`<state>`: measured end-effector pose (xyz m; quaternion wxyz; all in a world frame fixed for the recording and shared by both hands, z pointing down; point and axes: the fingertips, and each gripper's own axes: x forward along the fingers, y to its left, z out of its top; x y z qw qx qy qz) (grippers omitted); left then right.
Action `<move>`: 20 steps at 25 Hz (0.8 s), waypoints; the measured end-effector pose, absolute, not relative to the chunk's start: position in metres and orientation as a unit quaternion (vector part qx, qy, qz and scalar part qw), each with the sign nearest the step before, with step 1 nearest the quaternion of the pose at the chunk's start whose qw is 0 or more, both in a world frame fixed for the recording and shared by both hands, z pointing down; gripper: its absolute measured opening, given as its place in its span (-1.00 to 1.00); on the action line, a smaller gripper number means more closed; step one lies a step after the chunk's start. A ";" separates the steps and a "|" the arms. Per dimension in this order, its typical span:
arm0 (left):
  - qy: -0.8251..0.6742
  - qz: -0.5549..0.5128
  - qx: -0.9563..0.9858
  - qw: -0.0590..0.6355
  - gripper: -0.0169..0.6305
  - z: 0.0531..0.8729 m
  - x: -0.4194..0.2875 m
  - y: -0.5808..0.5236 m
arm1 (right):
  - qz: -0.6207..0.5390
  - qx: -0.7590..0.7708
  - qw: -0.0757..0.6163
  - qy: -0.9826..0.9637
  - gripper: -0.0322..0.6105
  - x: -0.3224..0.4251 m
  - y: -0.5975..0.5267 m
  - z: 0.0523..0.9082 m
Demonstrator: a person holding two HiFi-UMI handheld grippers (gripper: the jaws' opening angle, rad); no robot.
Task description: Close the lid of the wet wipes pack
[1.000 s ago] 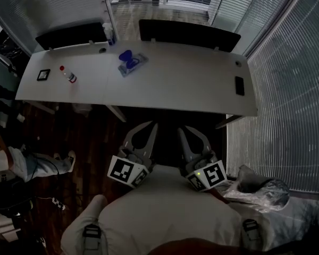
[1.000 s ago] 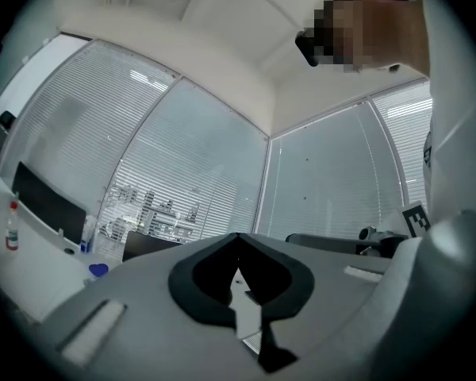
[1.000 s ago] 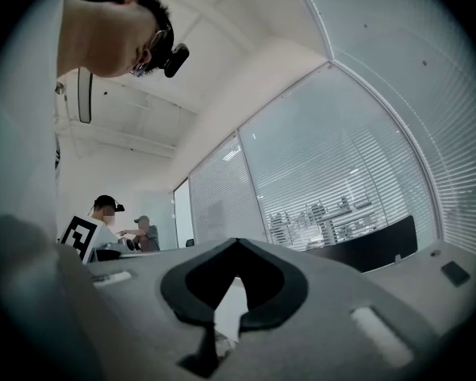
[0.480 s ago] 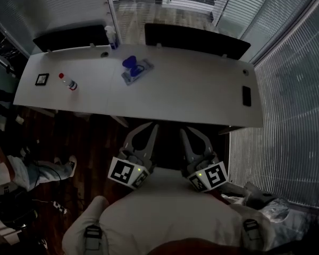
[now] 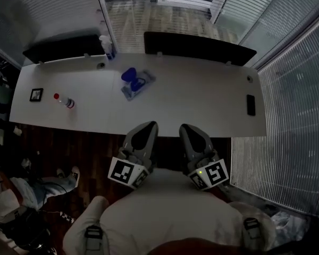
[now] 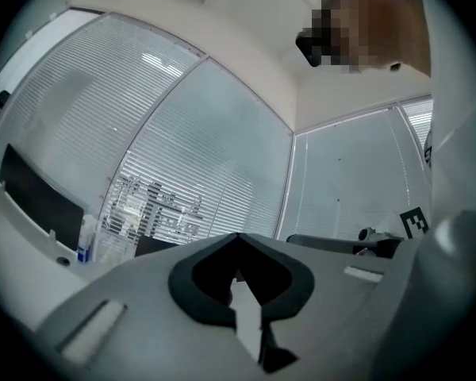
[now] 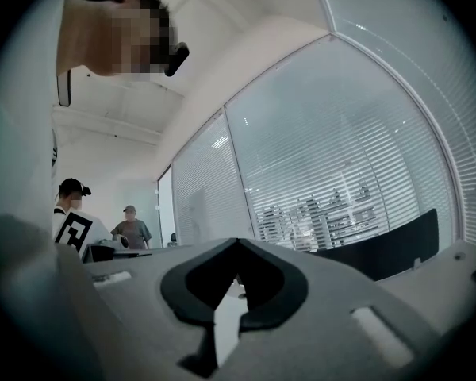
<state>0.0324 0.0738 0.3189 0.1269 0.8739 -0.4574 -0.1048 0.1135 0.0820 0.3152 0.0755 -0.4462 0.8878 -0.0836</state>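
Note:
The wet wipes pack (image 5: 139,84) lies on the white table (image 5: 196,102), left of its middle, with its blue lid (image 5: 129,74) raised. Both grippers hover below the table's near edge, close to my body and well short of the pack. In the head view my left gripper (image 5: 149,126) and right gripper (image 5: 184,127) each have their jaws together with nothing between them. The left gripper view shows the left gripper (image 6: 238,236) with its tips meeting, and the right gripper view shows the right gripper (image 7: 238,241) the same. Neither gripper view shows the pack.
A red-capped bottle (image 5: 64,101) and a small black frame (image 5: 36,94) lie at the table's left. A spray bottle (image 5: 107,45) stands at the back and a black phone (image 5: 250,104) lies at the right. Dark panels (image 5: 200,48) line the far edge. Blinds surround the room, and people (image 7: 132,230) stand far off.
Both grippers went from open to shut. The table has come nearer in the head view, and the grippers now reach up to its near edge.

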 end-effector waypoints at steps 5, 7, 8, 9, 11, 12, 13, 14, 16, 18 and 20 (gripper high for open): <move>-0.450 -0.105 0.878 0.126 -0.94 0.314 0.012 0.033 | -0.076 -0.456 0.076 0.883 -0.90 0.095 0.040 0.308; -0.448 -0.105 0.879 0.125 -0.94 0.314 0.004 0.019 | -0.071 -0.460 0.076 0.882 -0.90 0.088 0.027 0.308; -0.446 -0.105 0.880 0.125 -0.94 0.313 0.001 0.013 | -0.069 -0.462 0.077 0.881 -0.90 0.085 0.021 0.307; -0.443 -0.105 0.882 0.124 -0.94 0.313 -0.001 0.008 | -0.067 -0.464 0.077 0.880 -0.90 0.083 0.015 0.306; -0.438 -0.104 0.884 0.122 -0.94 0.312 -0.002 -0.001 | -0.063 -0.468 0.079 0.878 -0.90 0.080 0.006 0.305; -0.436 -0.103 0.886 0.122 -0.94 0.313 -0.003 -0.004 | -0.062 -0.470 0.080 0.877 -0.90 0.080 0.001 0.305; -0.433 -0.103 0.887 0.121 -0.94 0.313 -0.003 -0.008 | -0.062 -0.471 0.081 0.876 -0.90 0.079 -0.002 0.304; -0.431 -0.102 0.889 0.121 -0.94 0.313 -0.002 -0.011 | -0.062 -0.473 0.082 0.875 -0.90 0.079 -0.006 0.304; -0.426 -0.101 0.891 0.121 -0.94 0.312 0.000 -0.018 | -0.061 -0.474 0.081 0.875 -0.90 0.078 -0.012 0.302; -0.423 -0.101 0.892 0.122 -0.94 0.309 0.002 -0.024 | -0.061 -0.473 0.081 0.875 -0.90 0.079 -0.017 0.300; -0.421 -0.101 0.893 0.122 -0.94 0.307 0.006 -0.028 | -0.060 -0.473 0.082 0.875 -0.90 0.080 -0.021 0.298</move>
